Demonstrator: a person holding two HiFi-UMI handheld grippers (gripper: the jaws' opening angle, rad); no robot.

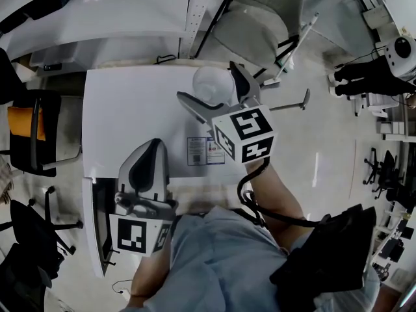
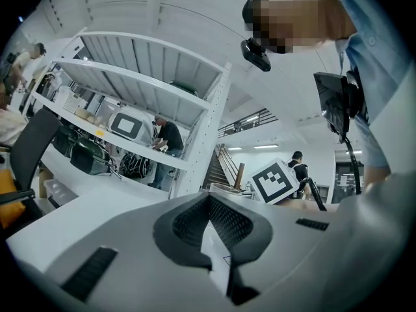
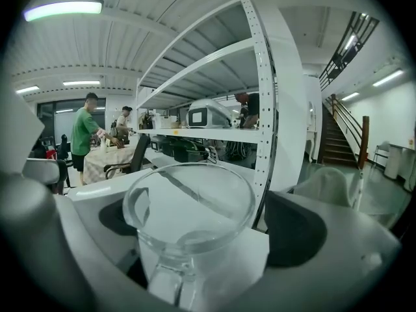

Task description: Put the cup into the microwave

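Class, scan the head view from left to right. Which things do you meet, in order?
Black chair with an orange cushion → left gripper → clear cup, held in the right gripper → bystander's legs at the far right.

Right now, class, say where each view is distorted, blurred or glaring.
Head view: fisheye bows the table edges. Left gripper view: the left gripper looms soft and close; corners go black. Right gripper view: background shows through the clear cup; the ceiling light glares.
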